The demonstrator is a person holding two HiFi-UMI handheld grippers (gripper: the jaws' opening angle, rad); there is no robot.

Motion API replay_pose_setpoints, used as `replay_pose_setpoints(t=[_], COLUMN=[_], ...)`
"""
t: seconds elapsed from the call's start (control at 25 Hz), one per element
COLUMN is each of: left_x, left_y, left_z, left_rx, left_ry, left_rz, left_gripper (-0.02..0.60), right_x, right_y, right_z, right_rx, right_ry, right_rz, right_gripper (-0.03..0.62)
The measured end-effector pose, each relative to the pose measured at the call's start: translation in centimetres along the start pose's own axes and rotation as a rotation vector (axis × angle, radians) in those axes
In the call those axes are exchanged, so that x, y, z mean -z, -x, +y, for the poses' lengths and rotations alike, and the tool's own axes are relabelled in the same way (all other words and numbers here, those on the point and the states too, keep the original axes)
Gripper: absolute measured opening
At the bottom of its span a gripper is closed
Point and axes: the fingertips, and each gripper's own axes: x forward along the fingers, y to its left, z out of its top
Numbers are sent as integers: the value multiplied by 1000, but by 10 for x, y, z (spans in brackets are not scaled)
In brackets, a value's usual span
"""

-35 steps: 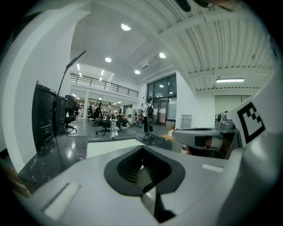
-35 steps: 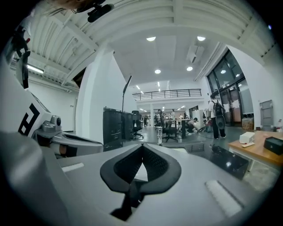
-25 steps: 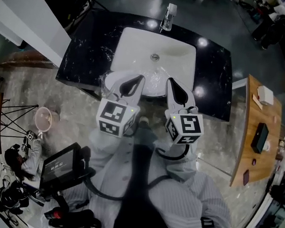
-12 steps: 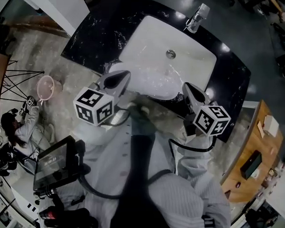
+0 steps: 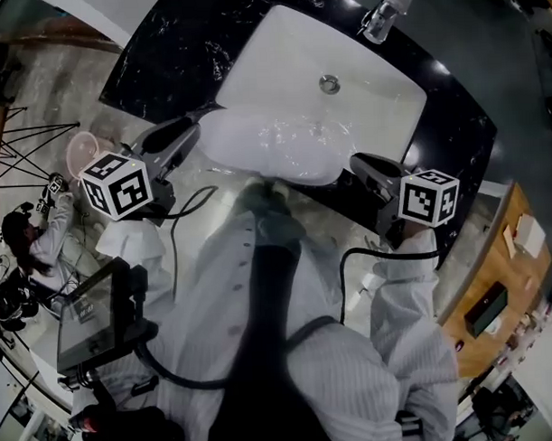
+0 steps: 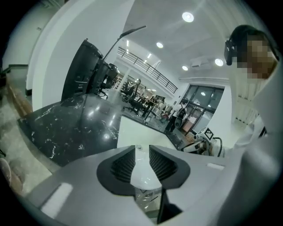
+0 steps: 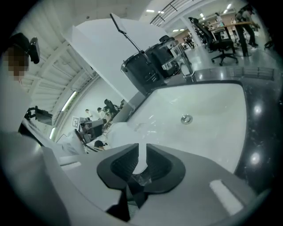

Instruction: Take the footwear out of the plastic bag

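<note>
Both grippers have swung wide to the plastic bag's point(image 5: 272, 145) ends; left gripper point(image 5: 193, 125) and right gripper point(image 5: 360, 162) have jaws just opening, nothing pinched yet — bag lies on the sink's point(image 5: 279, 43) front rim; footwear apparently still inside — grab comes next.

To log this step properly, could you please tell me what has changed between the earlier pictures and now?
The left gripper and right gripper, close together over the plastic bag before, have swung apart to its left and right ends. Their jaws have just been opening, with clear plastic showing in each gap. The bag stays at the near rim of the basin, footwear still inside.
</note>
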Motion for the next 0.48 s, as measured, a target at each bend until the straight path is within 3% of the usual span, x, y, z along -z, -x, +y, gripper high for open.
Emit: replay_pose_setpoints(t=[0.16,0.48], left_x=[13,38], left_y=[4,0], left_z=[12,14], left_rx=[61,175], left_ry=[56,177], left_rz=[81,206], left_gripper=[195,195], right_x=[9,27], right_y=[-4,-5], right_z=[-5,-2], right_rx=[-88,-214], right_ry=[-56,-137], right_rz=[93,242], right_gripper=[124,163])
